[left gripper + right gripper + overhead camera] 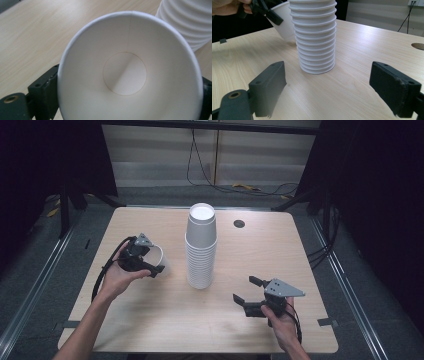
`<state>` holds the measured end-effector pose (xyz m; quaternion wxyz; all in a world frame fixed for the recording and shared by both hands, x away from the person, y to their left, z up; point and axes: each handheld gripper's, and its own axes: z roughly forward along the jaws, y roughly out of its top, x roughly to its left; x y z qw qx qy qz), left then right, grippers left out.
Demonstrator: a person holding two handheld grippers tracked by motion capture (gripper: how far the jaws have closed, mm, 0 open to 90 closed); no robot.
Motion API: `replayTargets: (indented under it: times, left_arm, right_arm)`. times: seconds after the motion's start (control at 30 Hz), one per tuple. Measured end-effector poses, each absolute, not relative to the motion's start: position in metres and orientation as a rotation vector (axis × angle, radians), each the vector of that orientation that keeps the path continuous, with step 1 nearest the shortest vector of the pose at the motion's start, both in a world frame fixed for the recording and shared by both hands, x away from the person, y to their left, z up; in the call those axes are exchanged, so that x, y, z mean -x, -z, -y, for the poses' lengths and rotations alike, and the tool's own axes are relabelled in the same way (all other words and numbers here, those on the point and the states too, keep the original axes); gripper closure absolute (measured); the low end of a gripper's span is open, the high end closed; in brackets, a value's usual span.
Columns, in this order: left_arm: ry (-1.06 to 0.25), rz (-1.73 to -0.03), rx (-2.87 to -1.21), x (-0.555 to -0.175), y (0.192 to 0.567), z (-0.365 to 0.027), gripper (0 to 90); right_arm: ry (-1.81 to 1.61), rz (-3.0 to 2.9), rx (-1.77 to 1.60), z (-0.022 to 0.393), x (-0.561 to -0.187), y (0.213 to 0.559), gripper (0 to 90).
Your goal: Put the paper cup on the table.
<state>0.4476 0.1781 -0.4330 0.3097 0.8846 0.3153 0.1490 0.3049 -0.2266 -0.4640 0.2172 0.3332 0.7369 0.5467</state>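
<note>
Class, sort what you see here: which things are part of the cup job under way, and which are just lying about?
Part of the job:
single paper cup, held in the left gripper
stack of paper cups
right gripper, open, on standby

Just lying about:
round hole in the table
cables on the floor

No readable text, label, brand, number or sign anywhere. White paper cup blank inside, cup stack plain white, wooden table unmarked.
</note>
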Motion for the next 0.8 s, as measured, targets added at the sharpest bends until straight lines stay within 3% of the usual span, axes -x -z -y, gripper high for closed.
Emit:
replayTargets:
  times: [0.8]
  left_arm:
    - [-0.436,-0.801,-2.34,-0.452,0.452,-0.162,5.5]
  right_arm:
    - [-1.505,-2.054,-0.915,0.223,-0.307,0.468,13.6]
